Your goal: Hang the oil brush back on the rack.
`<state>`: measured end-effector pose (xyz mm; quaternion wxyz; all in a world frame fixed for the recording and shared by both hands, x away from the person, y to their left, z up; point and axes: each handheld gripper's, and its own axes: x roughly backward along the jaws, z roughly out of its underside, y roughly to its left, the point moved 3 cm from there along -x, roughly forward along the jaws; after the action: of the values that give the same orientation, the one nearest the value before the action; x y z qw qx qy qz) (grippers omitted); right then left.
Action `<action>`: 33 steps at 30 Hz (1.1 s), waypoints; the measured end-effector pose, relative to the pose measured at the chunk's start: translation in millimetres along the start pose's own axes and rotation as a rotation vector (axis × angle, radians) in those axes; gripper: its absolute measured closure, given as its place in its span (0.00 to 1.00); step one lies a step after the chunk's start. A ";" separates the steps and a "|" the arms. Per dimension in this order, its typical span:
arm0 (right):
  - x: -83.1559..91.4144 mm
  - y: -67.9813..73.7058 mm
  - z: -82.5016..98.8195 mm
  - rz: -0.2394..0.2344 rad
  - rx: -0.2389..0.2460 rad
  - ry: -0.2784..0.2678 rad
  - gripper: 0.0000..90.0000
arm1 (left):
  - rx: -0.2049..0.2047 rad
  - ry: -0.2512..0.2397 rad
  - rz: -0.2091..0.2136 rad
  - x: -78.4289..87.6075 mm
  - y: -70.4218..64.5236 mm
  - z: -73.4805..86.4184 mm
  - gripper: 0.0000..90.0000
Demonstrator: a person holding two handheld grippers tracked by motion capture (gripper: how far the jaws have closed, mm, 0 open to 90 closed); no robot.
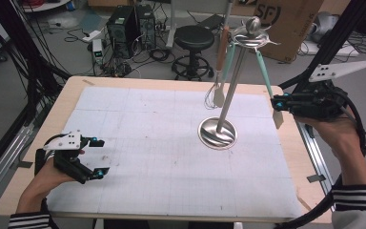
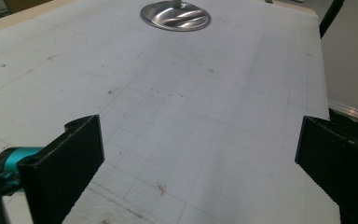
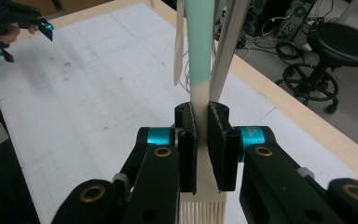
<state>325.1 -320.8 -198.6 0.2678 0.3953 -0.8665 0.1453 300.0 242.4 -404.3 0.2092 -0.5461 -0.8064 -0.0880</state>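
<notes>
A metal utensil stand (image 1: 218, 132) with a round base, a slim pole and a hooked top stands on the white mat at the right of the middle. From its top hangs a brush with a mint handle (image 1: 265, 71) and cream bristles (image 1: 278, 118). My right gripper (image 1: 277, 102) is shut on that brush just below the mint part; in the right gripper view the jaws (image 3: 201, 116) clamp the cream neck, with the bristles (image 3: 203, 212) under them. At the front left of the mat my left gripper (image 1: 100, 157) is held open with nothing in it, its jaws (image 2: 200, 140) wide apart over bare mat.
A whisk (image 1: 213, 95) with a wooden handle and another mint-handled utensil (image 1: 228, 59) also hang from the stand. The stand's base (image 2: 175, 16) lies far ahead of the left gripper. A gridded white mat (image 1: 162, 157) covers the wooden table. A stool (image 1: 194, 40), computers and cables stand behind.
</notes>
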 end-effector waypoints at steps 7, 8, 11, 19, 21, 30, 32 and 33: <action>-1.0 -2.2 1.8 0.003 -0.011 -0.001 0.91 | 0.000 -0.003 0.001 1.1 0.1 0.3 0.02; -0.9 -2.5 2.0 0.009 -0.016 0.003 0.91 | 0.000 -0.002 0.002 1.1 0.0 0.3 0.02; 0.7 -3.8 3.4 0.021 -0.033 0.007 0.91 | -0.001 -0.004 0.000 1.3 0.1 0.2 0.02; -2.8 -3.3 5.1 0.016 -0.047 0.007 0.91 | -0.001 0.001 0.001 0.0 0.2 0.5 0.02; -5.7 -3.4 4.1 0.007 -0.046 -0.008 0.91 | 0.001 0.001 0.002 -0.2 0.0 0.4 0.02; -21.8 -6.5 3.3 0.002 -0.069 -0.016 0.91 | 0.000 0.002 0.002 -0.6 0.3 0.9 0.02; -26.8 -7.5 3.9 -0.012 -0.080 -0.024 0.91 | 0.004 0.002 0.001 -0.2 0.4 1.2 0.02; -29.4 -8.1 4.1 -0.013 -0.084 -0.028 0.91 | 0.005 0.000 0.000 -0.1 0.5 1.2 0.02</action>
<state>345.9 -310.1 -218.6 0.2731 0.3915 -0.8729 0.1013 300.2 243.0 -405.5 0.2106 -0.5455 -0.8067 -0.0859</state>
